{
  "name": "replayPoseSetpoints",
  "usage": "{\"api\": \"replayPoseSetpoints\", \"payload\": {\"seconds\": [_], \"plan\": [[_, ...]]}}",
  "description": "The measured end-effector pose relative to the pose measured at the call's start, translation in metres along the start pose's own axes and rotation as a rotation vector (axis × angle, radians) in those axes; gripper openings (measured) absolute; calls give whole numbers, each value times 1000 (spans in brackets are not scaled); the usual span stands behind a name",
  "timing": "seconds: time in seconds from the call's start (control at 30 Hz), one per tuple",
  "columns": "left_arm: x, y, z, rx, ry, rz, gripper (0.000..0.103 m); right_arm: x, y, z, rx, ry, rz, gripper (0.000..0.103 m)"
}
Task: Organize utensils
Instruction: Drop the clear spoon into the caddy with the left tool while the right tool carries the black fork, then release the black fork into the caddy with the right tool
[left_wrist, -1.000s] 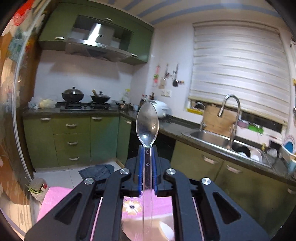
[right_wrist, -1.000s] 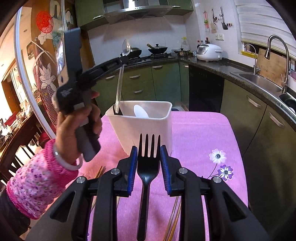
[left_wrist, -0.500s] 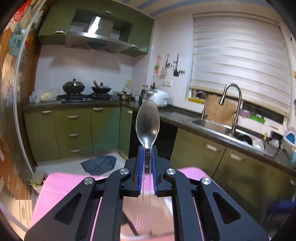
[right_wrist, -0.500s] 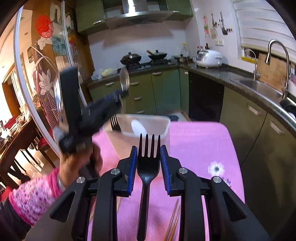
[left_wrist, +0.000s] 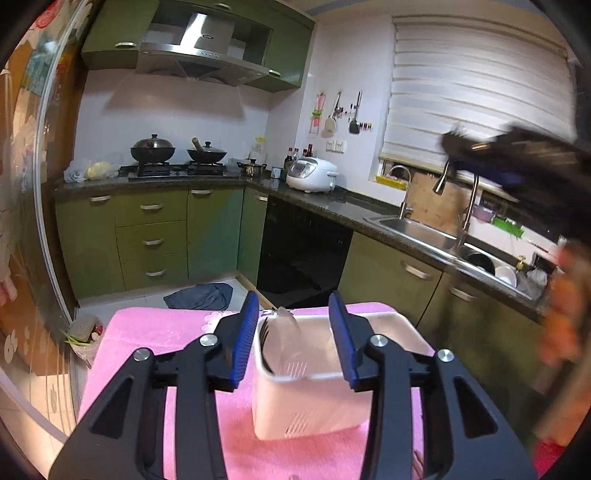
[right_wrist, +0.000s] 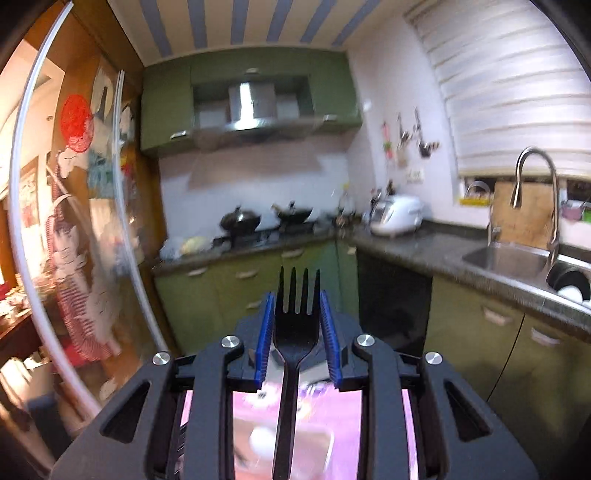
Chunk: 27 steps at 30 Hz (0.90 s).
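My left gripper (left_wrist: 293, 306) hovers just above the white utensil holder (left_wrist: 314, 417), and its jaws are opening. A clear plastic spoon (left_wrist: 288, 332) stands blurred inside the holder, free of the blue pads (left_wrist: 243, 336), next to a black fork (left_wrist: 263, 338). The holder sits on the pink tablecloth (left_wrist: 147, 332). My right gripper (right_wrist: 296, 306) is shut on another black fork (right_wrist: 297, 325), tines pointing up. In the left wrist view that right gripper (left_wrist: 480, 155) shows blurred at the upper right. Below it, the holder (right_wrist: 280, 443) is a white blur.
Green cabinets, a stove with two pans (left_wrist: 177, 151), a rice cooker (left_wrist: 310, 173) and a sink (left_wrist: 417, 227) line the far walls. On the floor lie a blue cloth (left_wrist: 201, 295) and a small bin (left_wrist: 83, 332). A person's hand (left_wrist: 565, 306) blurs at right.
The left jaws have parted and the clear spoon has dropped out of them into the holder. The right gripper has risen and tipped upward, still holding the fork.
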<state>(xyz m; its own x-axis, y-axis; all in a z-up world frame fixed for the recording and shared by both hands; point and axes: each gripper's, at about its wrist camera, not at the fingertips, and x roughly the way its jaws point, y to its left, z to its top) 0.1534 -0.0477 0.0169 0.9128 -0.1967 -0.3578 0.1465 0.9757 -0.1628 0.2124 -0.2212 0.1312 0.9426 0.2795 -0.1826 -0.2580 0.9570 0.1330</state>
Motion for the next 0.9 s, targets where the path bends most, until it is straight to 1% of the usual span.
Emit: {"api": "replayPoseSetpoints", "payload": {"seconds": [0.07,0.13,0.17,0.23,0.33,0.43,0.47,0.5,0.53,0.57,0.63,0.77,0.83,0.87,0.9], "plan": [[-15,1,-1,0,3,4,38,17,0,-1,-7,-6,-20,26],[-31,3,-6,2,9,17,40,35,-3,-13,-8,19,-31,26],[-40,4,-10,8,22,29,41,42,-5,-22,-14,32,-37,26],[-50,6,-17,2,50,28,42,50,-8,-37,-18,57,-38,26],[-63,9,-33,-6,108,41,42,49,-10,-59,-20,72,-33,26],[-71,10,-50,-6,157,53,42,42,-7,-78,-49,77,-37,26],[-72,10,-54,-8,167,51,42,39,-6,-85,-57,80,-41,28],[-75,11,-61,-16,180,52,42,38,-5,-88,-65,91,-38,33],[-77,11,-67,-22,191,55,42,36,-5,-91,-67,99,-31,43],[-78,13,-73,-29,204,56,42,32,-6,-94,-66,95,-34,45],[-77,18,-82,-46,236,61,44,19,-6,-97,-70,81,-41,45],[-68,32,-106,-54,371,95,45,-27,-12,-101,-48,55,-48,46],[-63,38,-117,-61,439,108,44,-52,-16,-107,-44,75,-46,46],[-60,39,-125,-47,478,112,44,-63,-17,-111,-43,90,-41,46],[-59,38,-130,-35,495,116,44,-76,-20,-118,-40,110,-37,46]]}}
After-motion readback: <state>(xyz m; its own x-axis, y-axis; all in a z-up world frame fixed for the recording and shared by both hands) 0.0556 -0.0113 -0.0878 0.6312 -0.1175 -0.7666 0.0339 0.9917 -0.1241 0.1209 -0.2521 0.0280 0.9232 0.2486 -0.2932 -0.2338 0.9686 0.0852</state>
